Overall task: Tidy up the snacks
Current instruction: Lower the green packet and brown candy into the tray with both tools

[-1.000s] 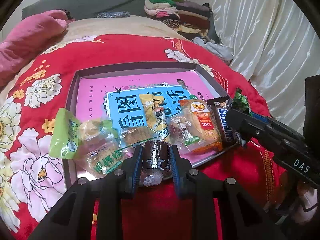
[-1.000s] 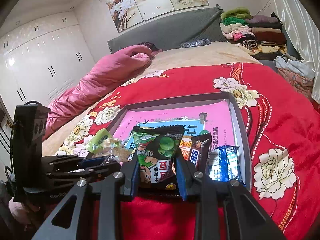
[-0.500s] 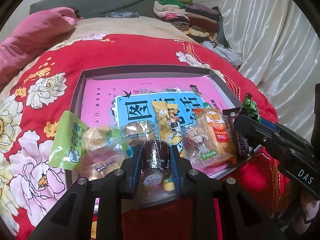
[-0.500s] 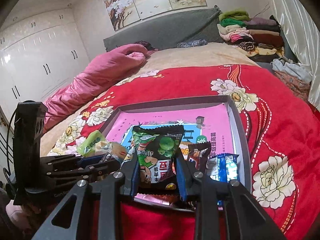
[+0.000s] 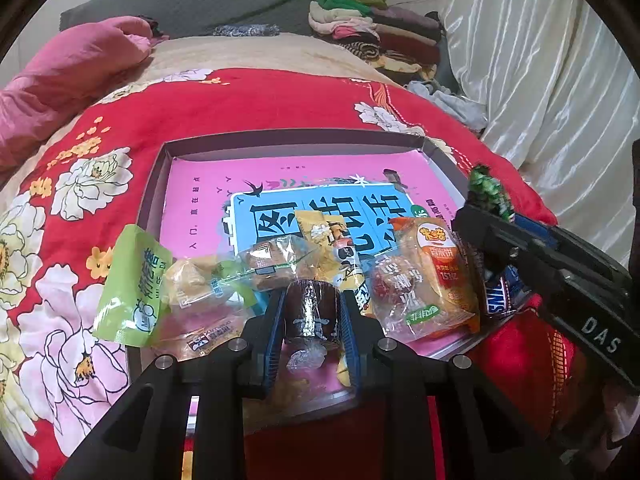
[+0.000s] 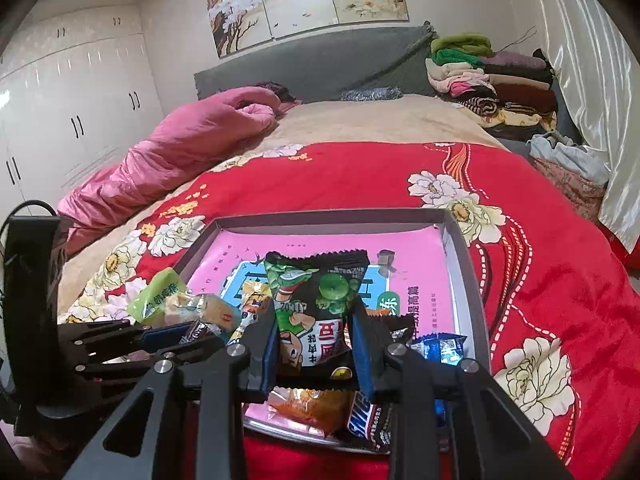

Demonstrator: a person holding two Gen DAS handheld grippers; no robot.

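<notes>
Left jaws clamped on brown candy (image 5: 311,314), right jaws clamped on green packet (image 6: 316,312).

Bedroom: white wardrobe (image 6: 72,120), grey headboard (image 6: 320,68), floral painting (image 6: 304,0), pale curtains (image 5: 540,60), red floral bedspread (image 6: 360,176).

Both wrist views close, low, sharing the tray (image 5: 158,184) (image 6: 460,240)

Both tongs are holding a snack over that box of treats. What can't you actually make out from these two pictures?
- Left wrist view: the dark wrapped snack has glare-blurred print.
- Left wrist view: the Snickers bar is half covered by the right tongs.
- Right wrist view: the green pea packet and left tongs hide much of the box.
</notes>
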